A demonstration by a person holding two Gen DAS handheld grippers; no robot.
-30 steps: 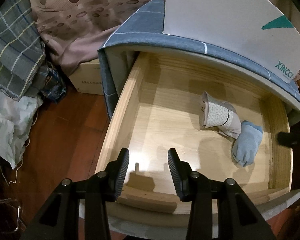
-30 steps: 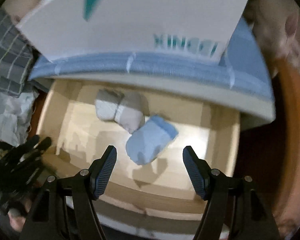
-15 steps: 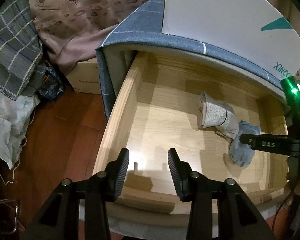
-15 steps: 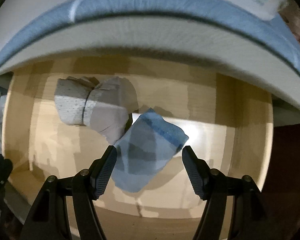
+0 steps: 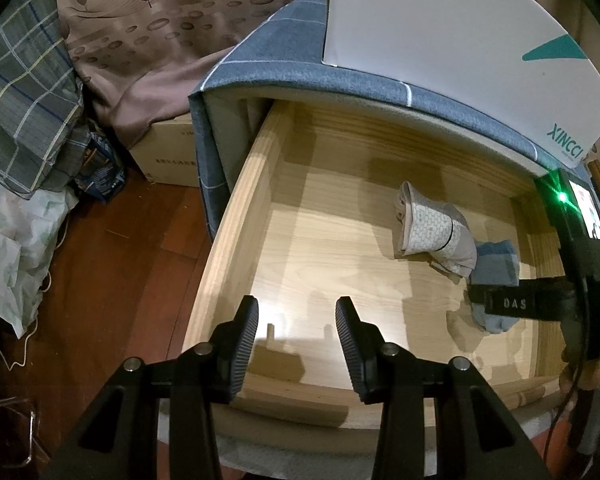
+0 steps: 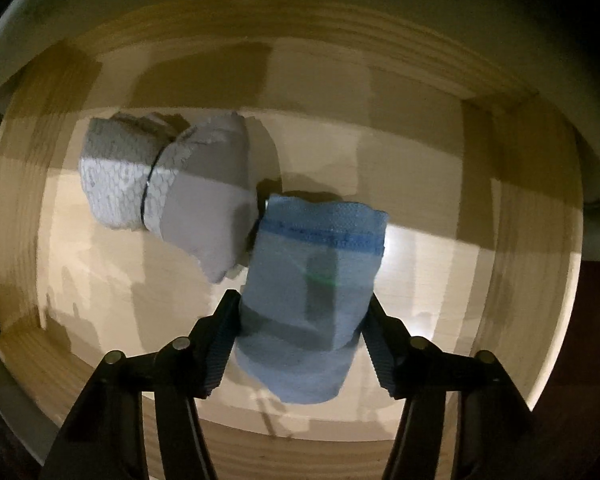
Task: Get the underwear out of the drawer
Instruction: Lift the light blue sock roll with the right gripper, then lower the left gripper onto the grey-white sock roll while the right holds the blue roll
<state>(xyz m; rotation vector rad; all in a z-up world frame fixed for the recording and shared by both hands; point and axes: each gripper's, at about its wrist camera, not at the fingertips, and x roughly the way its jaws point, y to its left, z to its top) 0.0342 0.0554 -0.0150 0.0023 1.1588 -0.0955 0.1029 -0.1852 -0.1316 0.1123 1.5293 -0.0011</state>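
A wooden drawer (image 5: 228,248) stands pulled out, with two rolled pieces of underwear at its right side. The blue roll (image 6: 312,264) lies between the fingers of my right gripper (image 6: 300,320), which points straight down into the drawer. Its jaws are closing and both pads touch the roll's sides. A grey patterned roll (image 6: 180,188) lies just left of it, touching it. In the left wrist view the right gripper (image 5: 504,303) covers part of the blue roll (image 5: 496,264), beside the grey roll (image 5: 436,236). My left gripper (image 5: 296,320) hangs open over the drawer's front edge, holding nothing.
A white box (image 5: 440,40) rests on the blue-cloth-covered cabinet (image 5: 284,56) above the drawer. A cardboard box (image 5: 168,156), plaid fabric (image 5: 24,92) and a leaf-print curtain (image 5: 148,24) crowd the wooden floor (image 5: 112,280) to the left. A person's hand (image 5: 592,372) grips the right tool.
My right gripper has come down into the drawer over the blue roll, and its jaws have narrowed around it. The left gripper has stayed where it was.
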